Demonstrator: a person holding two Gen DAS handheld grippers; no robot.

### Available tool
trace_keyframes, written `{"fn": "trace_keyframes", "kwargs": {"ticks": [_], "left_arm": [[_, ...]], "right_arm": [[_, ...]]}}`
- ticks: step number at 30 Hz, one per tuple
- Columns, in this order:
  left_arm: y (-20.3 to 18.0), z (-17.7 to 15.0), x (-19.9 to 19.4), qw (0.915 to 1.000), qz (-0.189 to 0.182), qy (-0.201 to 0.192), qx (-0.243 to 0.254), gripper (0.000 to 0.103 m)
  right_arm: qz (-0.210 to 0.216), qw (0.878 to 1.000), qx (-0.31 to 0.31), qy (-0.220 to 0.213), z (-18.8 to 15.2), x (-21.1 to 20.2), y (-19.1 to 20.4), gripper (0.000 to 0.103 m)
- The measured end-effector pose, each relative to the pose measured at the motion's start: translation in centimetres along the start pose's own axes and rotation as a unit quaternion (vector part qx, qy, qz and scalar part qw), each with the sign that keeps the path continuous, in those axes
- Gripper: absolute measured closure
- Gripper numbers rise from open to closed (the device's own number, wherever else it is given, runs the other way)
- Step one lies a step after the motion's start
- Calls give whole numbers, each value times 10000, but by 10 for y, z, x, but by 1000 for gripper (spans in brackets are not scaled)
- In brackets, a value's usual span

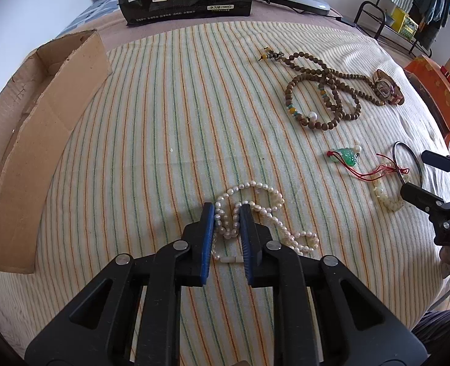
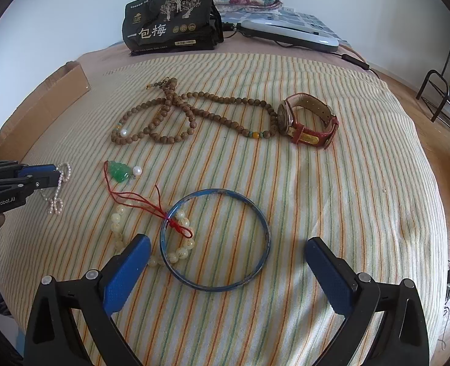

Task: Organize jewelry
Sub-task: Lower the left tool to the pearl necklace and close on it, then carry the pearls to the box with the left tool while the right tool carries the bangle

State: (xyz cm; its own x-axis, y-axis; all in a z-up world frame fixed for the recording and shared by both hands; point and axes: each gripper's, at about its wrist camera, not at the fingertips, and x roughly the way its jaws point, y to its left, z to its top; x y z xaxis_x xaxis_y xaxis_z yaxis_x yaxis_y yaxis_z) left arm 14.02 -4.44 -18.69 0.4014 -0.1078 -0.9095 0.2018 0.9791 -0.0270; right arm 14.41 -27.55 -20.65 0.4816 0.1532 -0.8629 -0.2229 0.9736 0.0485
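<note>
A white pearl necklace (image 1: 264, 210) lies bunched on the striped cloth, and part of it sits between the fingers of my left gripper (image 1: 227, 213), which are narrowed around it. It also shows in the right wrist view (image 2: 61, 183). My right gripper (image 2: 228, 250) is open wide, just short of a blue bangle (image 2: 264, 228) that overlaps a pale bead bracelet (image 2: 179, 251). A green jade pendant (image 2: 119, 171) on red cord, brown wooden beads (image 2: 194, 113) and a red-strapped watch (image 2: 308, 120) lie further back.
An open cardboard box (image 1: 42, 140) stands at the left edge of the cloth. A black snack bag (image 2: 171, 19) and a grey device (image 2: 288, 35) sit at the back. An orange box (image 1: 435, 91) is at the right.
</note>
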Motion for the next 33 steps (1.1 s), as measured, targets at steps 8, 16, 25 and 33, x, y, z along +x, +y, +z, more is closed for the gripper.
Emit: {"fn": "trace_keyframes", "kwargs": {"ticks": [8, 16, 25, 33], "left_arm": [[0, 1, -1, 10000, -59, 20, -24, 97], [3, 1, -4, 9998, -151, 23, -147, 97], [4, 8, -26, 9988, -354, -195, -267, 97], [10, 15, -55, 9966, -527, -516, -357, 97]], "right_arm": [[-99, 9996, -258, 73, 0, -1, 4, 24], [84, 9999, -79, 31, -2, -12, -5, 29], [40, 9992, -69, -404, 9, -48, -5, 29], [-11, 9974, -102, -709, 18, -75, 1, 29]]}}
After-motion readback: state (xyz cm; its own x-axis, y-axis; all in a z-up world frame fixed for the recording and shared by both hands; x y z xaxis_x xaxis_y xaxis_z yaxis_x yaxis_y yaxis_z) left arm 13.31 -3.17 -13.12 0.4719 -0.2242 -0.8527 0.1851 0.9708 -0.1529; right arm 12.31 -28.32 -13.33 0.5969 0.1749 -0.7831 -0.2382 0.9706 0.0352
